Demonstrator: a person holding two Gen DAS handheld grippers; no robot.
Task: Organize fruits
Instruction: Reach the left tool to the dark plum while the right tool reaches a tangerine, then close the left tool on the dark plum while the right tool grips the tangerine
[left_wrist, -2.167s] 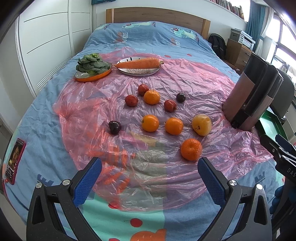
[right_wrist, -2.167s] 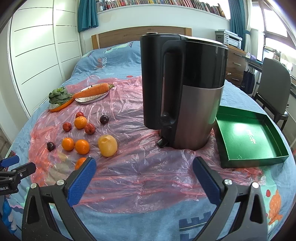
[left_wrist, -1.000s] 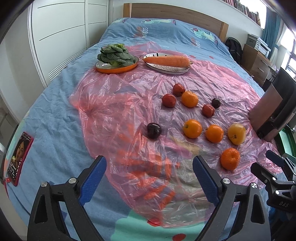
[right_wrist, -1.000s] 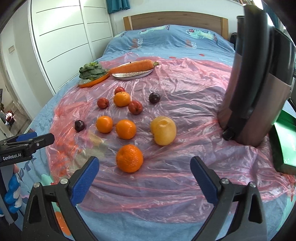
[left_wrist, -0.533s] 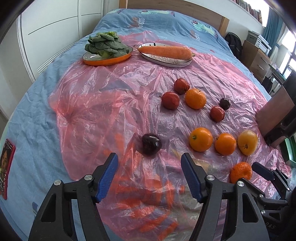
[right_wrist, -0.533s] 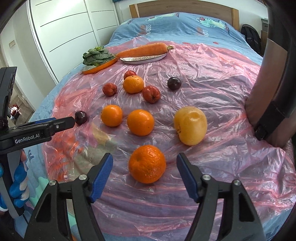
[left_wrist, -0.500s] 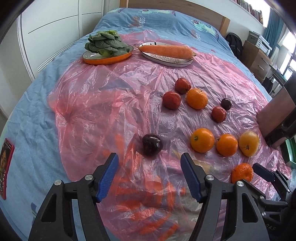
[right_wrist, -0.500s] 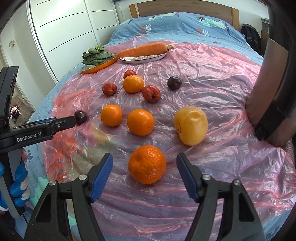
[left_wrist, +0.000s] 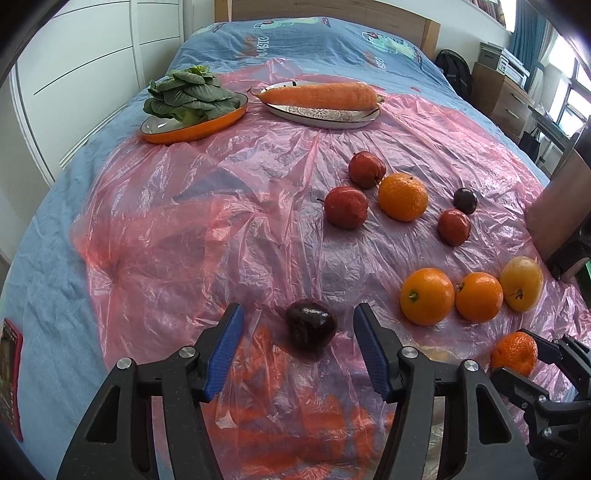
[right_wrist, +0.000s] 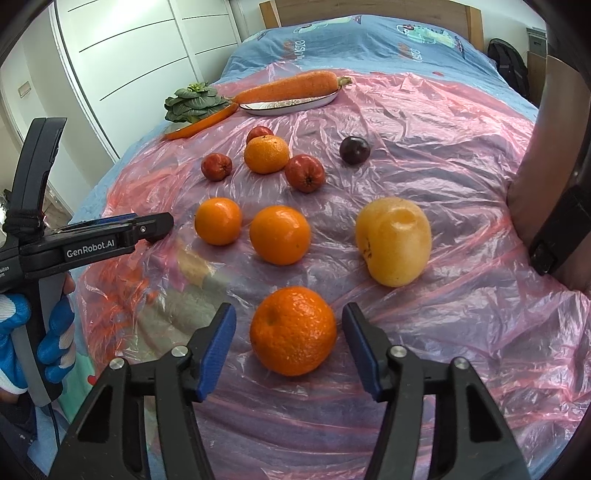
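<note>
Down low in the left wrist view, the left gripper (left_wrist: 299, 328) sits over the pink plastic sheet (left_wrist: 221, 229) on the bed (left_wrist: 295, 40). Its blue fingers have just been closing in, and a dark plum (left_wrist: 311, 328) lies between them. The fingers do not touch the plum; there is a gap on each side. Off to the right lie two oranges (left_wrist: 427, 296) side by side and a yellow fruit (left_wrist: 521, 283) next to them. Farther back are three small red fruits (left_wrist: 346, 207), one more orange and a second dark plum (left_wrist: 465, 200). At the far end, a plate of green leaves (left_wrist: 192, 96) and a plate with a big carrot (left_wrist: 320, 96) sit side by side.

Now the right wrist view. The right gripper (right_wrist: 289, 334) has its fingers spread wide, though they have just come in a little. A bumpy orange (right_wrist: 293, 331) sits between them, and they do not press on it. A hand in a blue and white glove (right_wrist: 22, 343) holds the left gripper at the left edge.
</note>
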